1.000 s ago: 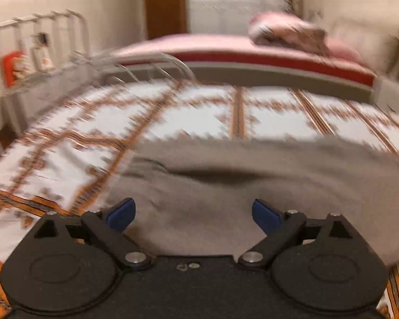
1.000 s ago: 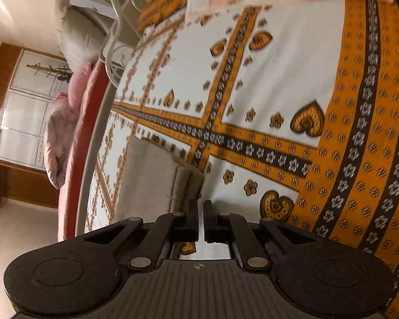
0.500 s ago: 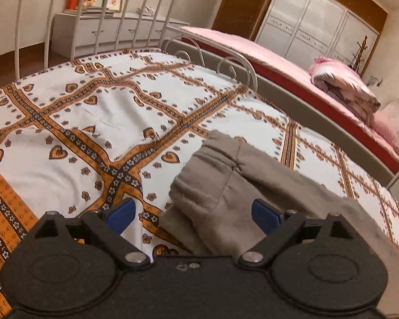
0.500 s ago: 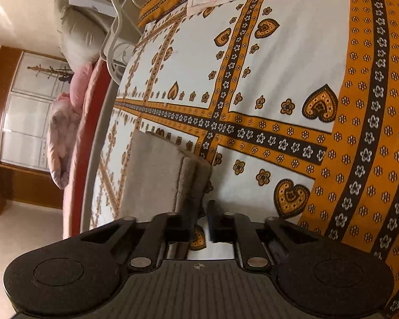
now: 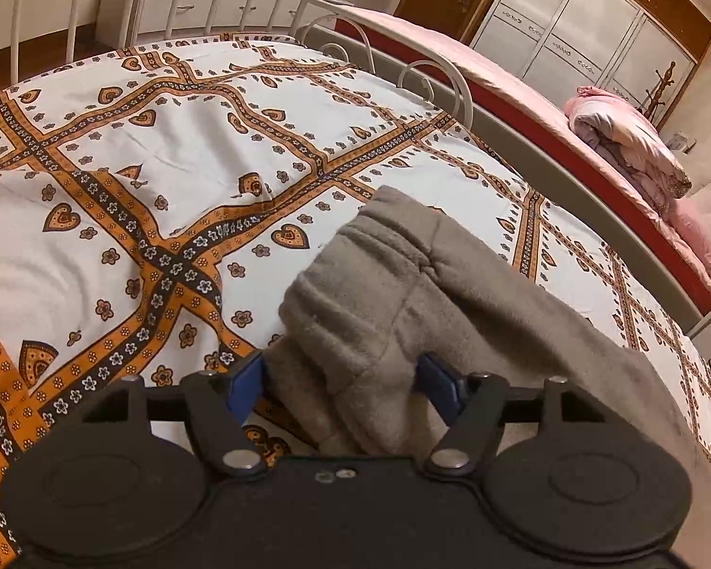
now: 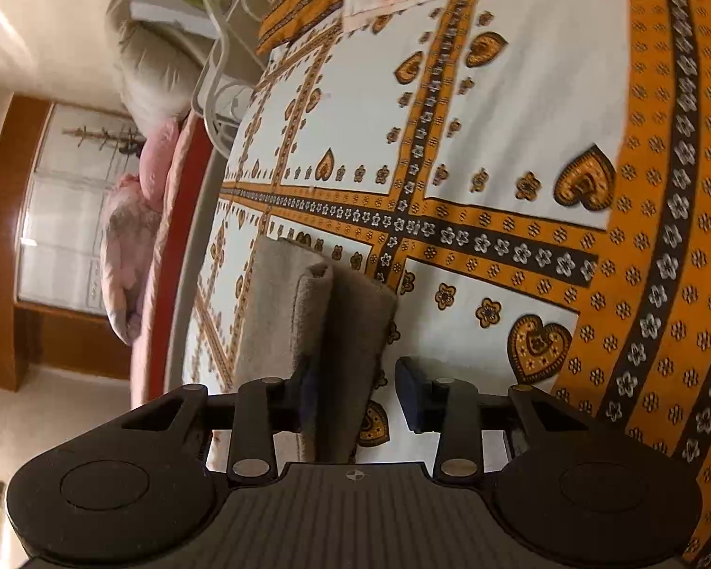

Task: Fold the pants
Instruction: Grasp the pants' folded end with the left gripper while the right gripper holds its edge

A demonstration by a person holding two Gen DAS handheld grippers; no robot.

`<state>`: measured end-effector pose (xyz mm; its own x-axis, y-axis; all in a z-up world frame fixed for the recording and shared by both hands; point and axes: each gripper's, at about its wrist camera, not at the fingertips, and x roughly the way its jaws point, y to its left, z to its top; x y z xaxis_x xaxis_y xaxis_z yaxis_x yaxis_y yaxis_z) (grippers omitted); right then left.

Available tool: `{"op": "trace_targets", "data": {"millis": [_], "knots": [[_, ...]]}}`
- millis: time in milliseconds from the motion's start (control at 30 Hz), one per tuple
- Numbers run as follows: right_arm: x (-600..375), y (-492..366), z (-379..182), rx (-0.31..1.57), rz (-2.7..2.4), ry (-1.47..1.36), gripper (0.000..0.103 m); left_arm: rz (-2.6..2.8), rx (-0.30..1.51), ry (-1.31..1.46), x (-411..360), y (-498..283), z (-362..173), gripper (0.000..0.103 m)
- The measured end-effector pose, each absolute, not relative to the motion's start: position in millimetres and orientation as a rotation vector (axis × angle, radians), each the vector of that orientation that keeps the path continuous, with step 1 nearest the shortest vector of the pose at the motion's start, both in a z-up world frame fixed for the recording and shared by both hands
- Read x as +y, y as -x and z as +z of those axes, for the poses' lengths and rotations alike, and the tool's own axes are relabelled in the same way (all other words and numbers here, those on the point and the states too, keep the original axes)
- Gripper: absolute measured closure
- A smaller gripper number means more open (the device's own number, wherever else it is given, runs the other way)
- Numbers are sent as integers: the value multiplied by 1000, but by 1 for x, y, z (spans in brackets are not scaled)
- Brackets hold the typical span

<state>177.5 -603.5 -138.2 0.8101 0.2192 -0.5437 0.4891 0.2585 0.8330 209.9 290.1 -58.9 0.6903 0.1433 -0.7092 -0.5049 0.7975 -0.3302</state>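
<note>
On the bed (image 5: 175, 151), with its orange heart-patterned sheet, the grey pants (image 5: 393, 294) lie in a long strip, doubled over at the near end. The left tool (image 5: 343, 381) is closing around that bunched end, cloth between its blue pads, not yet pinched as far as I can see. The right tool (image 6: 358, 391) is opening, one pad beside the fabric, letting go. I'd say a first fold is in; further folds remain

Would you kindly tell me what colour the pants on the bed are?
The pants are a plain greyish-brown fleece, without pattern; the left wrist view shows them best.
</note>
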Motion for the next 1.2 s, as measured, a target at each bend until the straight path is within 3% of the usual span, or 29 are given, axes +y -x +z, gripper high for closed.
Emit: {"op": "trace_targets", "data": {"millis": [233,300,333,467,600,700,733,800,833,867,1133,1200], "knots": [[-604,-198,-137,632,-194,-1211,65,376,725,519,290,-211,-58,44],[-601,-207,-134,660,-191,-1151,88,369,722,490,287,-213,-56,51],[-599,-211,-134,685,-183,-1127,93,364,719,474,286,-213,-55,52],[-595,-204,-115,611,-190,-1036,95,368,693,468,287,-209,-50,65],[-589,-207,-118,652,-242,-952,94,363,712,434,286,-211,-53,64],[-601,-199,-142,645,-252,-1148,94,364,712,434,287,-208,-50,62],[-604,-193,-141,628,-265,-1199,87,363,706,447,288,-206,-48,62],[-604,-181,-132,588,-310,-1193,63,360,686,452,289,-199,-41,62],[-604,-177,-129,580,-301,-1187,38,360,673,435,287,-195,-37,62],[-603,-175,-128,571,-282,-1185,25,359,653,409,283,-192,-31,63],[-597,-189,-130,625,-201,-1178,27,298,606,235,241,-203,-16,61],[-595,-195,-129,623,-191,-1152,40,277,625,220,235,-210,-20,60]]}}
